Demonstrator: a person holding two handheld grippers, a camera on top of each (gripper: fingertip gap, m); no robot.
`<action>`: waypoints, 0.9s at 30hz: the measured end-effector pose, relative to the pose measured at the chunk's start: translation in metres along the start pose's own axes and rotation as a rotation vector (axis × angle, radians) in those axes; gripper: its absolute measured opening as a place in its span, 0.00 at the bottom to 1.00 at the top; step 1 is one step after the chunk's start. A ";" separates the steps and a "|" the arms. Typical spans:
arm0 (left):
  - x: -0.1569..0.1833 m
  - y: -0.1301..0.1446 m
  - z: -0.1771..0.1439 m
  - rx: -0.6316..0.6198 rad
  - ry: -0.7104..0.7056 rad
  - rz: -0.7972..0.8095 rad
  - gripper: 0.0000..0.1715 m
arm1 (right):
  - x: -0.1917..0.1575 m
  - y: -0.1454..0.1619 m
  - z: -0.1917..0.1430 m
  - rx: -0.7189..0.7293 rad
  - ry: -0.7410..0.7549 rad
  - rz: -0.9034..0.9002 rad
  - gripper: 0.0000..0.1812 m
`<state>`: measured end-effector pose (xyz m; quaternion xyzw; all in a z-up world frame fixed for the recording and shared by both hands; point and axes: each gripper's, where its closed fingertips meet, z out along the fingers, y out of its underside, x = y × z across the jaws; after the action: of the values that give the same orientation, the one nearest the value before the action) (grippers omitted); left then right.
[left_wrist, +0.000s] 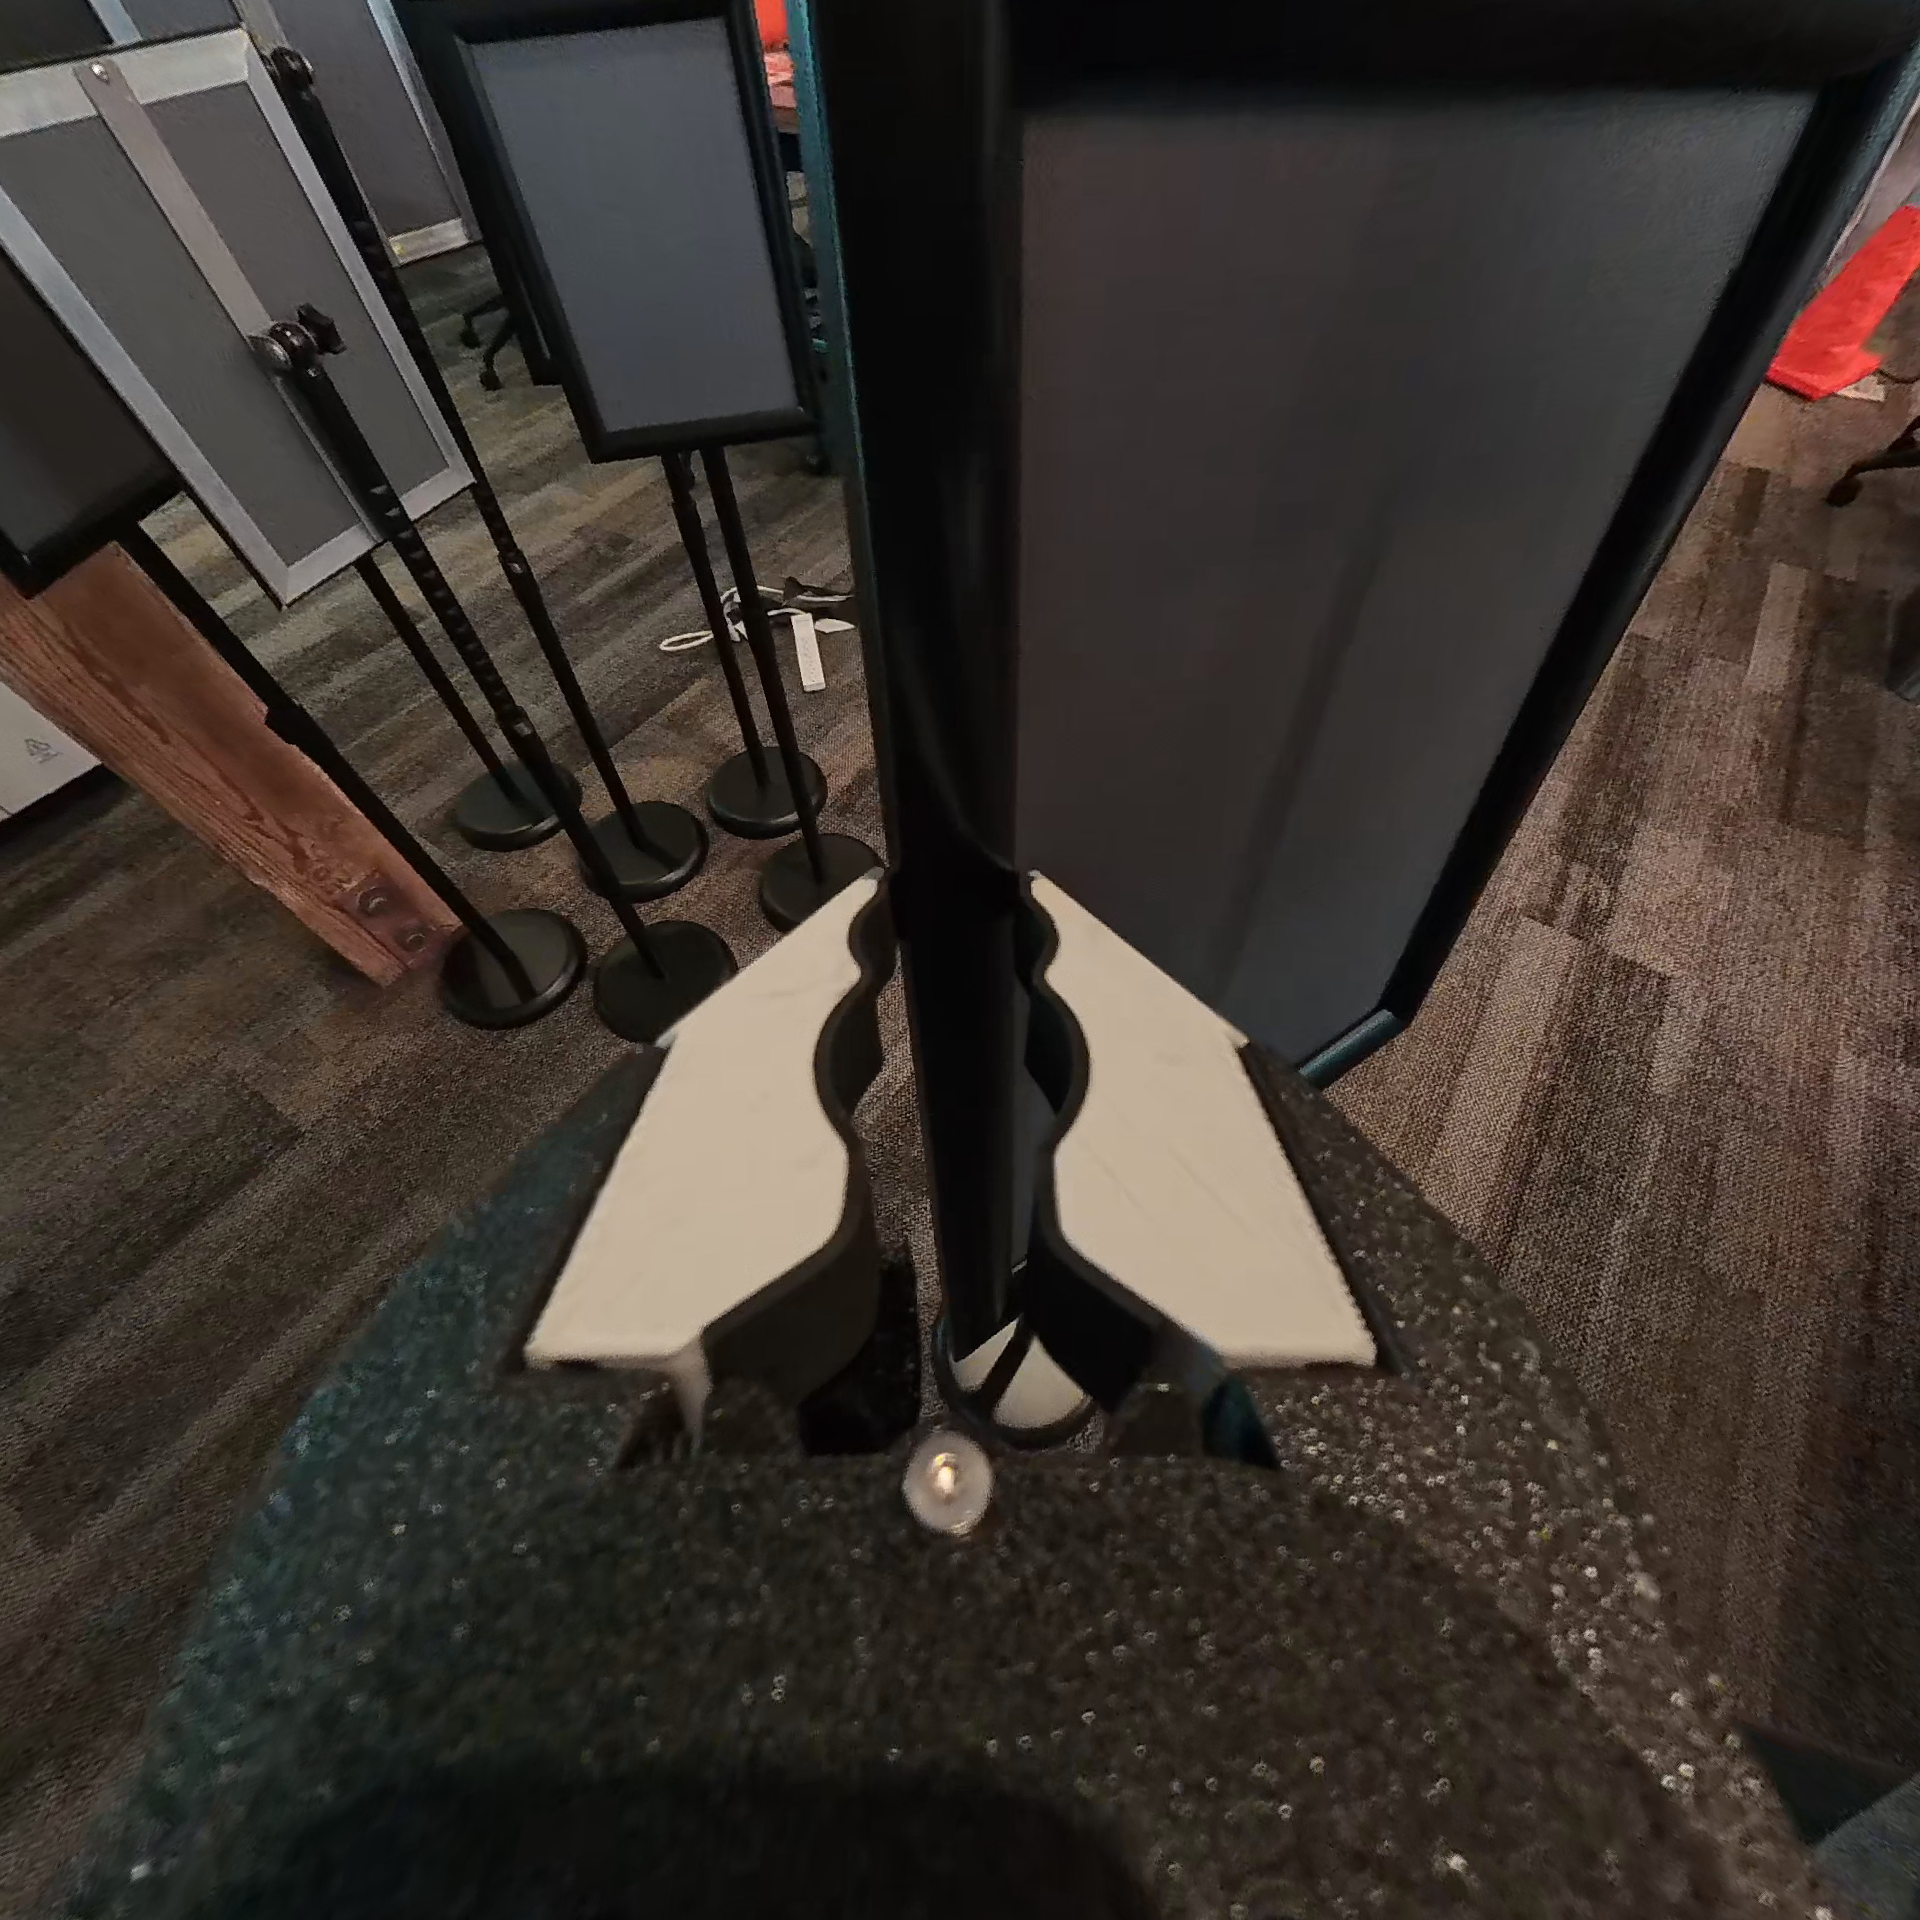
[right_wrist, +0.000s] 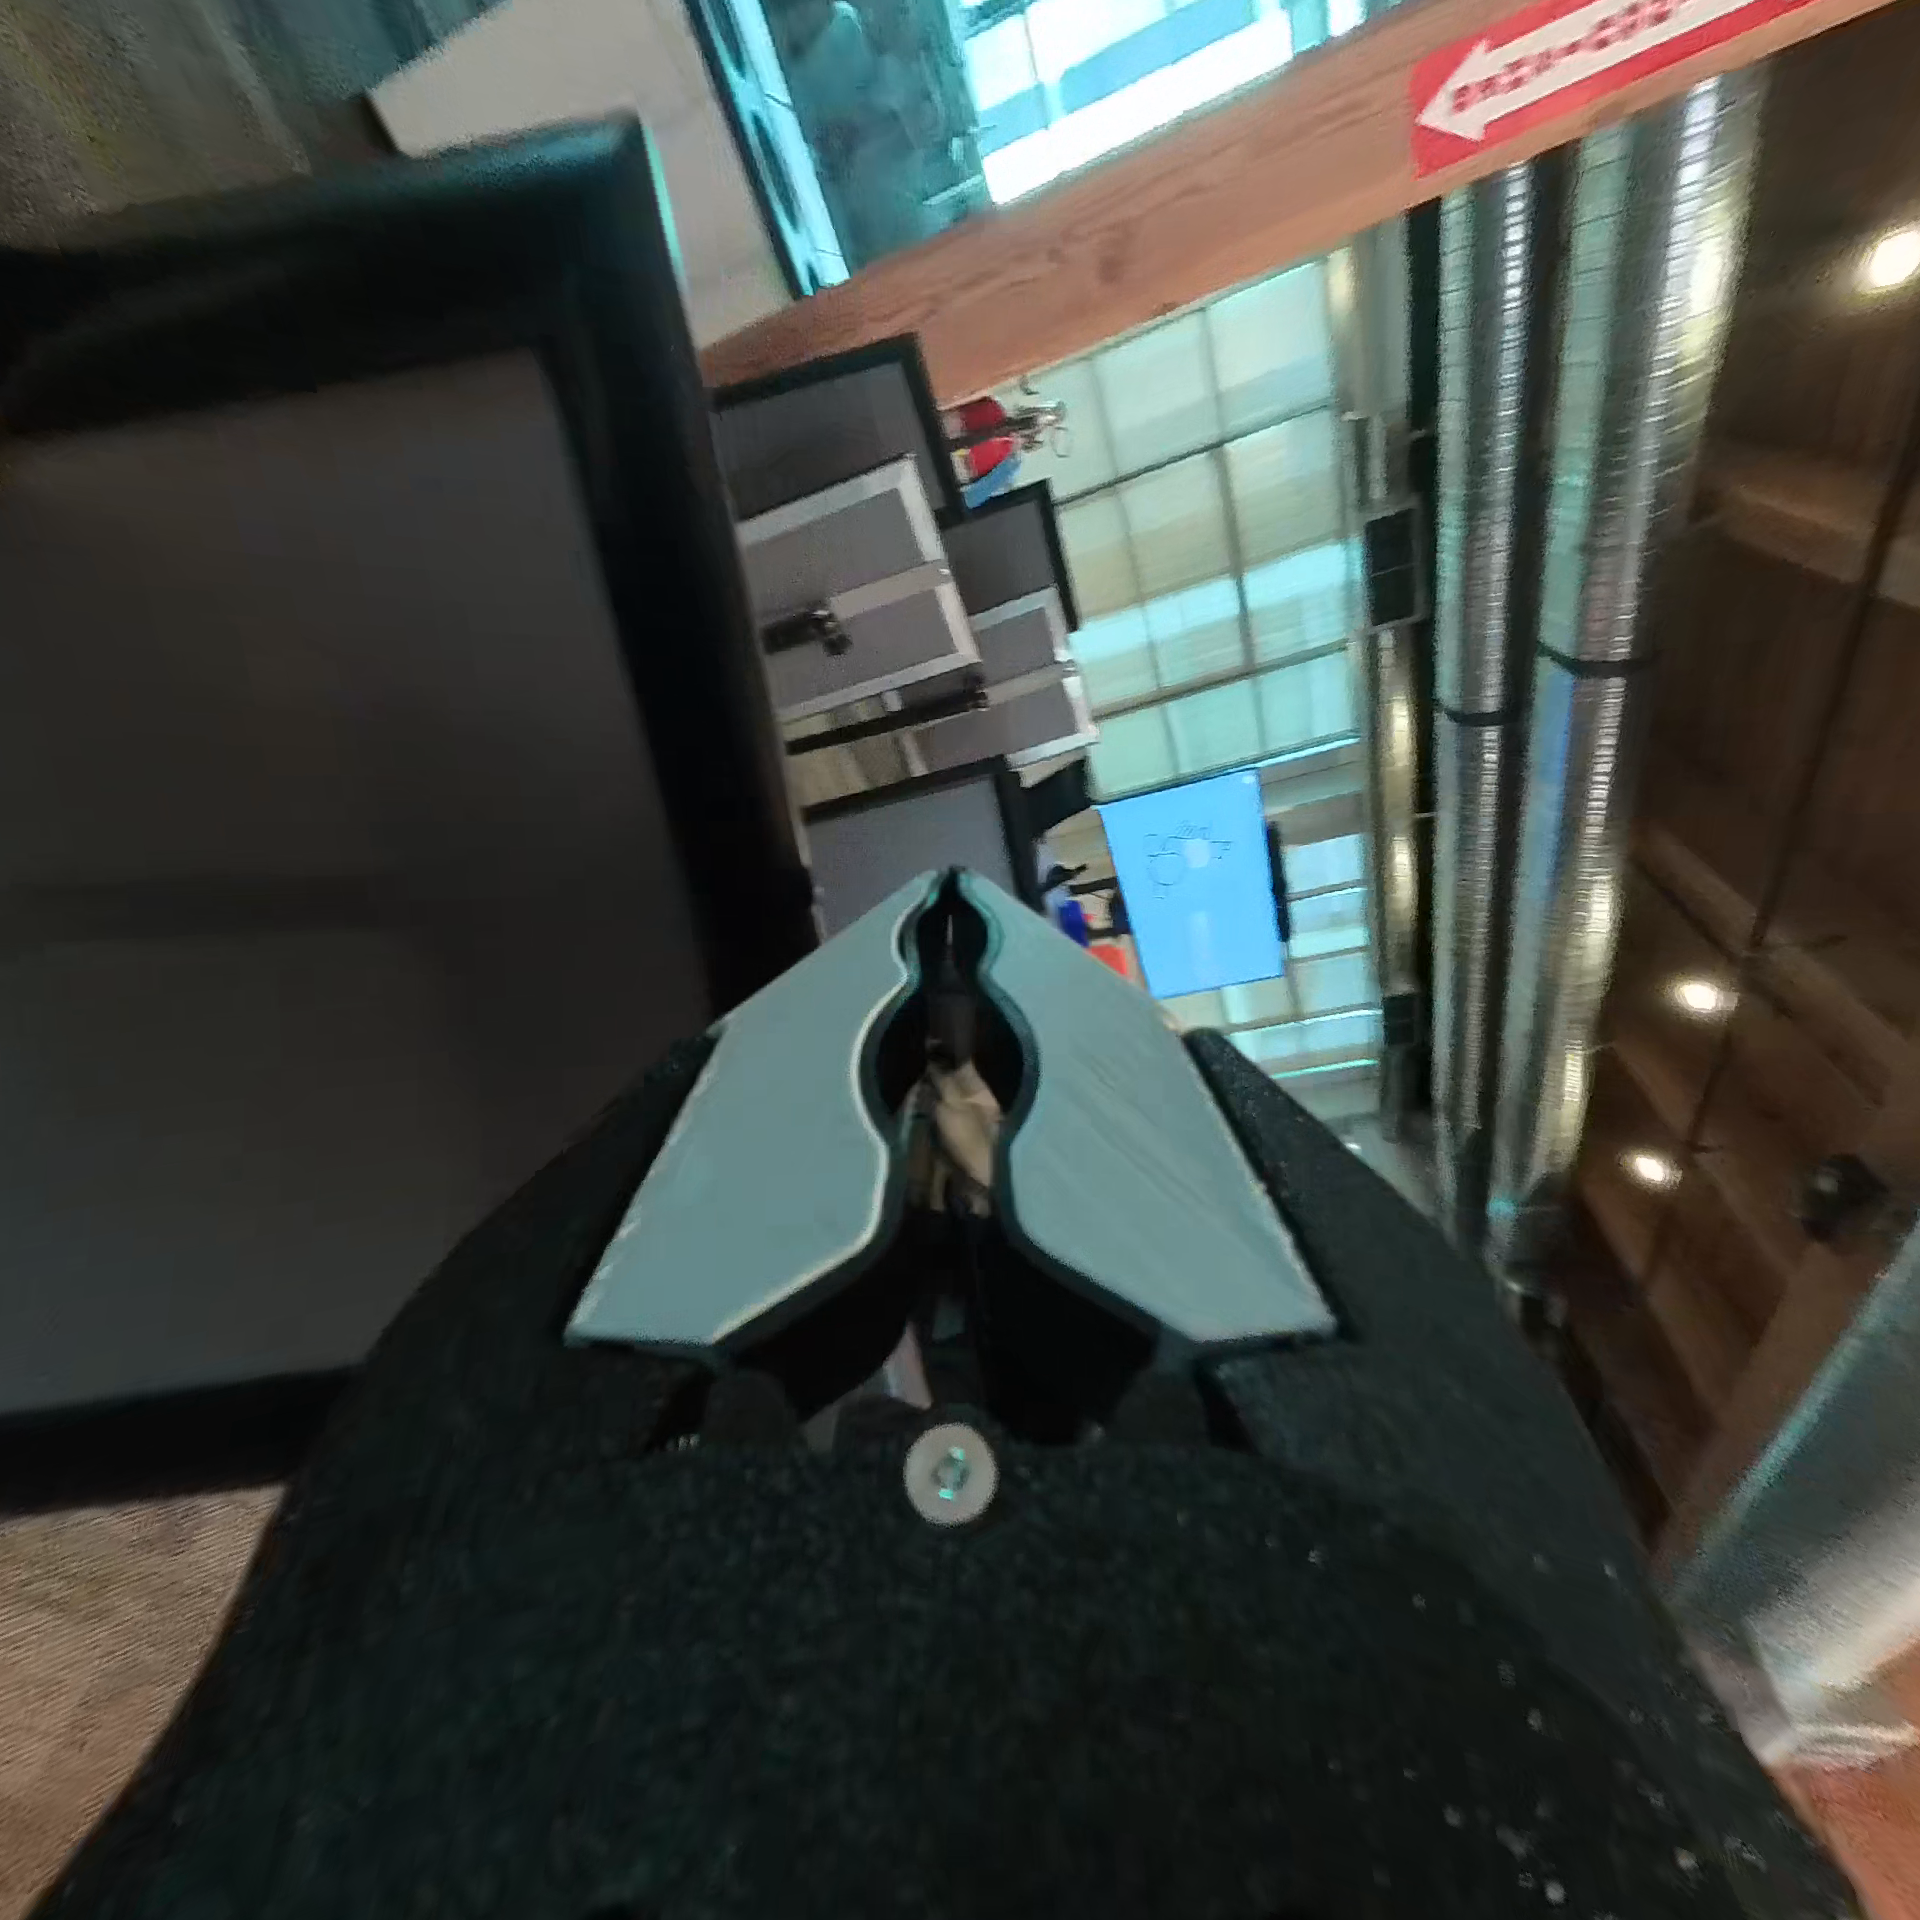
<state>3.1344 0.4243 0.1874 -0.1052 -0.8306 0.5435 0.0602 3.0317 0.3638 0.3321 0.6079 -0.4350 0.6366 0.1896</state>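
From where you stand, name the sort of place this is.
Probably an open-plan office or event hall: black-framed sign stands on round bases over grey patterned carpet, plus silver ventilation ducts beside a timber beam.

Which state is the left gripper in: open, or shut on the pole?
Shut on the black pole: the left gripper has both fingertips pressed against its sides.

We see the left gripper (left_wrist: 961, 1039) closed around a black upright pole (left_wrist: 940, 623), which carries a dark-framed sign panel (left_wrist: 1382, 499) on its right. The pole runs vertically between both white fingers (left_wrist: 727, 1164). The right gripper (right_wrist: 951, 904) has its fingertips pressed together, just beside a dark-framed panel (right_wrist: 312, 831) on its left.
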 end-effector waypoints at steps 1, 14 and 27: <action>-0.001 0.000 0.000 0.000 0.001 -0.010 0.12 | -0.009 -0.006 -0.003 0.017 -0.035 -0.002 0.02; -0.002 0.004 -0.006 0.035 0.026 -0.070 0.12 | -0.062 -0.082 0.034 0.123 -0.203 -0.304 0.18; 0.002 0.001 -0.004 0.071 0.004 -0.056 0.12 | -0.056 -0.079 0.031 0.179 -0.242 -0.300 0.12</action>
<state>3.1333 0.4286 0.1879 -0.0811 -0.8132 0.5707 0.0808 3.1216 0.3991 0.3008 0.7524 -0.3009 0.5596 0.1738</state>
